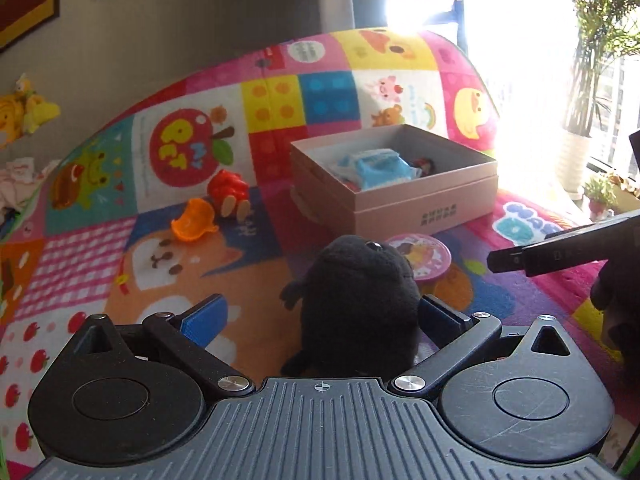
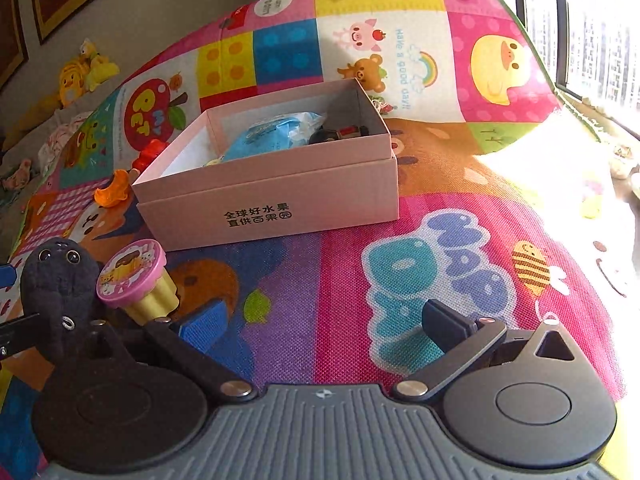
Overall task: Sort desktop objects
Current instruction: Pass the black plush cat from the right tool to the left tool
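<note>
There are two claws. The left claw [image 1: 320,320] has the one black plush toy [image 1: 356,300] between its blue pads [image 1: 202,320]. The right pad touches the toy, but a gap shows at the left pad, so I cannot tell if it grips. The right claw [image 2: 324,320] is wide open with nothing in it, above the bright mat [image 2: 440,240].

The plush toy is soft and fuzzy, round like a blob, with two shiny bead eyes. It sits near the front edge of the mat.

There is one pink box [image 2: 272,196], made of card, with straight sides and black writing on the front. It sits in the middle of the mat. Inside are one crinkly blue bag [image 2: 272,136] and one small dark toy [image 2: 340,132], too small to make out.

Just beside the plush toy is one cup toy [image 2: 136,280], with a round pink lid and a ribbed yellow bottom.

Toward the left edge of the mat lie one shiny orange plastic piece [image 1: 194,222] and one red toy [image 1: 228,192].

The mat is a patchwork of colored squares with animals.
</note>
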### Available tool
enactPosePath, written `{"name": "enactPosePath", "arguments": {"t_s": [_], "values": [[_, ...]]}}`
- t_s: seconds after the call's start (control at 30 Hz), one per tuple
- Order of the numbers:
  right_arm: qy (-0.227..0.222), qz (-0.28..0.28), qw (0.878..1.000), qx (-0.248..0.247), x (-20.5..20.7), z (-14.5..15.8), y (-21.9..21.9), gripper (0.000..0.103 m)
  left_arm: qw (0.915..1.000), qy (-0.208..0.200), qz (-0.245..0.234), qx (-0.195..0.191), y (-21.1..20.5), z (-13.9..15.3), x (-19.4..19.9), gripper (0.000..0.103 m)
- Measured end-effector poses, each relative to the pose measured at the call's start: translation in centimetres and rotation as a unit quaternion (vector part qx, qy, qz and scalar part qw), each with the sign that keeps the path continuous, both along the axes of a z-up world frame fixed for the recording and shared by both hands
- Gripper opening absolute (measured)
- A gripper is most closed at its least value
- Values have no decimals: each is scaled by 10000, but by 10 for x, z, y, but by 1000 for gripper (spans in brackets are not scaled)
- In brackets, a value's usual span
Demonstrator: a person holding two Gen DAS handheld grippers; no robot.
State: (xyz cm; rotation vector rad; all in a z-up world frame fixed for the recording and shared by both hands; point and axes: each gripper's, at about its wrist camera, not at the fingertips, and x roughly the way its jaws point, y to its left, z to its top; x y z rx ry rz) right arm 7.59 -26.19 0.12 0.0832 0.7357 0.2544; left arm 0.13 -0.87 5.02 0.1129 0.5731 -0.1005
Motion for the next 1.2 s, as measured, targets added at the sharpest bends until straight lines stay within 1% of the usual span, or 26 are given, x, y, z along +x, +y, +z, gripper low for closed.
{"name": "enactPosePath", "arguments": {"t_s": [0.07, 0.1, 0.2, 0.37, 0.47, 0.57, 0.63, 0.67, 0.73, 0.77, 0.8, 0.87, 0.93, 0.97, 1.03, 1.1, 1.13, 1.2], "values": [[3, -9, 10000, -28, 0, 0, 1, 103, 9996, -66, 272, -90, 14, 5, 5, 103], [-1, -12, 10000, -52, 0, 0, 2, 103, 9986, -168, 495, -98, 22, 9, 8, 103], [-4, -16, 9999, -119, 1, -1, 4, 103, 9947, -319, 976, -27, 38, 14, 15, 103], [-6, -14, 9998, -214, 1, -1, 6, 103, 9876, -172, 1552, -161, 65, 8, 28, 103], [-6, -18, 9996, -265, 1, -2, 8, 103, 9837, -47, 1765, -354, 80, 6, 30, 103], [-4, -17, 9995, -325, 1, -2, 9, 103, 9795, -29, 1950, -507, 91, 7, 25, 103], [2, -10, 9993, -375, 1, -2, 11, 103, 9786, -65, 1906, -766, 96, 9, 17, 103], [7, -6, 9992, -406, 1, -2, 12, 103, 9797, -89, 1756, -965, 96, 11, 12, 103], [19, 8, 9988, -483, 1, -3, 14, 103, 9834, -62, 1268, -1298, 92, 14, 5, 103], [24, 20, 9986, -524, 1, -3, 15, 103, 9852, -25, 1015, -1380, 88, 14, 3, 103], [29, 30, 9984, -561, 1, -4, 16, 103, 9876, 13, 746, -1378, 79, 13, 1, 103], [41, 57, 9981, -615, 1, -4, 18, 103, 9921, 53, 401, -1192, 60, 8, 0, 103], [61, 90, 9975, -702, 2, -5, 20, 103, 9948, 124, 295, -970, 43, 0, 1, 103], [65, 107, 9970, -766, 2, -5, 22, 103, 9962, 219, 290, -792, 31, -8, 3, 103], [70, 90, 9971, -752, 2, -5, 22, 103, 9980, 321, 370, -394, 17, -20, 9, 103], [62, 87, 9971, -758, 1, -5, 22, 103, 9979, 307, 568, 55, 8, -29, 13, 103], [66, 90, 9971, -753, 1, -5, 22, 103, 9973, 289, 656, 178, 7, -32, 15, 103], [60, 93, 9971, -750, 1, -5, 22, 103, 9961, 289, 800, 242, 13, -33, 18, 103]]}}
